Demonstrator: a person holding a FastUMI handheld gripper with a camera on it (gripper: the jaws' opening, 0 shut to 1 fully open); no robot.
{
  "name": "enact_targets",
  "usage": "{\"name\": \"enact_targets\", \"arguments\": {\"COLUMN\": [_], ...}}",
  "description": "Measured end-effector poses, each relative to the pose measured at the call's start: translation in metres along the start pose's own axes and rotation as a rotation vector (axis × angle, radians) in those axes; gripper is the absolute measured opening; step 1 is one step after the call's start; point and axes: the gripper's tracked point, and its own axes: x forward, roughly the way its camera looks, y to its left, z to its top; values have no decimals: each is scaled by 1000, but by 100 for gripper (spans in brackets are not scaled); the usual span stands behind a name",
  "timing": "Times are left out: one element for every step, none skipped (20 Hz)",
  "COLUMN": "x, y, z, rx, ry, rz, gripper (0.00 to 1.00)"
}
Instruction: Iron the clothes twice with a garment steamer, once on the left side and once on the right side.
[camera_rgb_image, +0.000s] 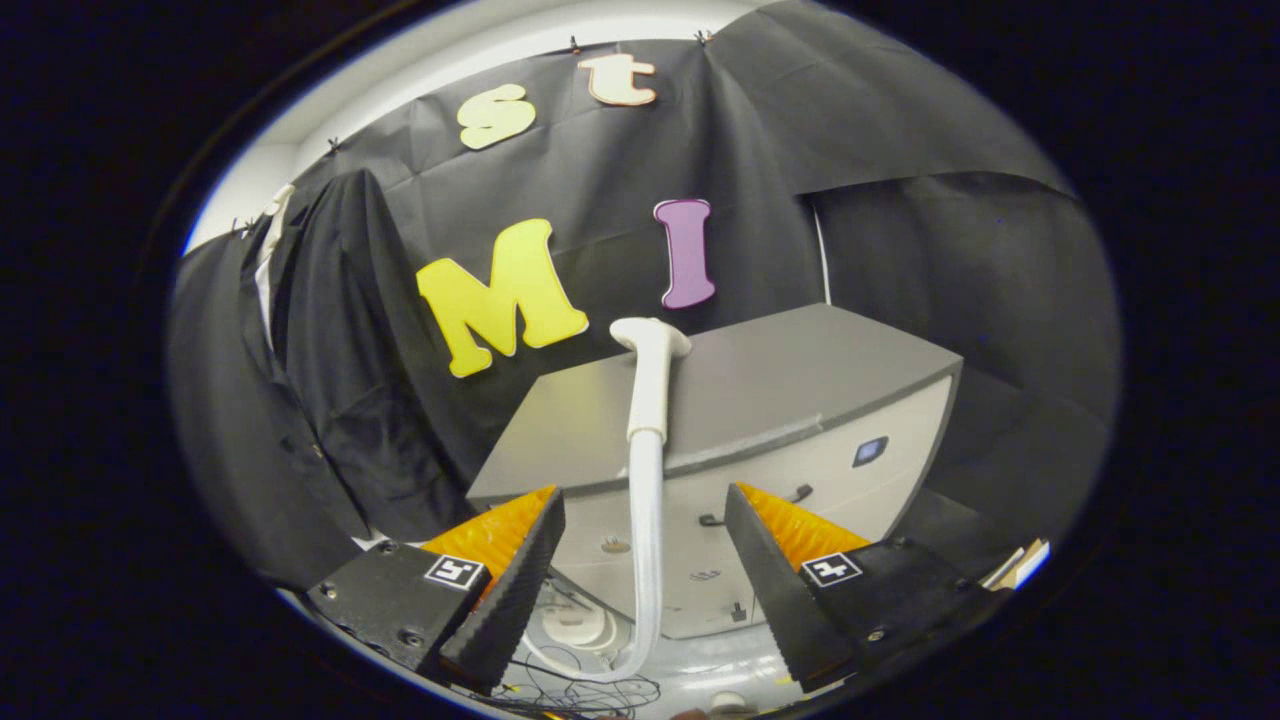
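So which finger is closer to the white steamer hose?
The left finger looks closer to the steamer hose; the open gripper straddles it, neither finger touching.

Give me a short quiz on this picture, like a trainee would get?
1. True or false: the gripper is shut on the steamer.
2. Where does the dark garment hang: A) beside the grey cabinet, against the black wall; B) on top of the cabinet; C) between the fingers?
3. What runs down from the steamer's handle, between the fingers?

Key: 1 false, the fingers are apart and touch nothing; 2 A; 3 its hose.
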Motion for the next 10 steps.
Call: {"name": "enact_targets", "arguments": {"x": [10,21,33,48,59,71,84,96,109,121], "y": [1,2,3,4,3,3,1,-2,-6,-6], "z": [10,18,28,37,44,51,52,52,54,58], "rx": [1,3,3,5,4,9,14,17,27,39], "ry": [13,33,43,56,73,89,120,155,193,219], "rz": [9,10,17,17,18,21,18,18,18,35], "gripper": [100,100,100,100,100,100,100,100,99,99]}}
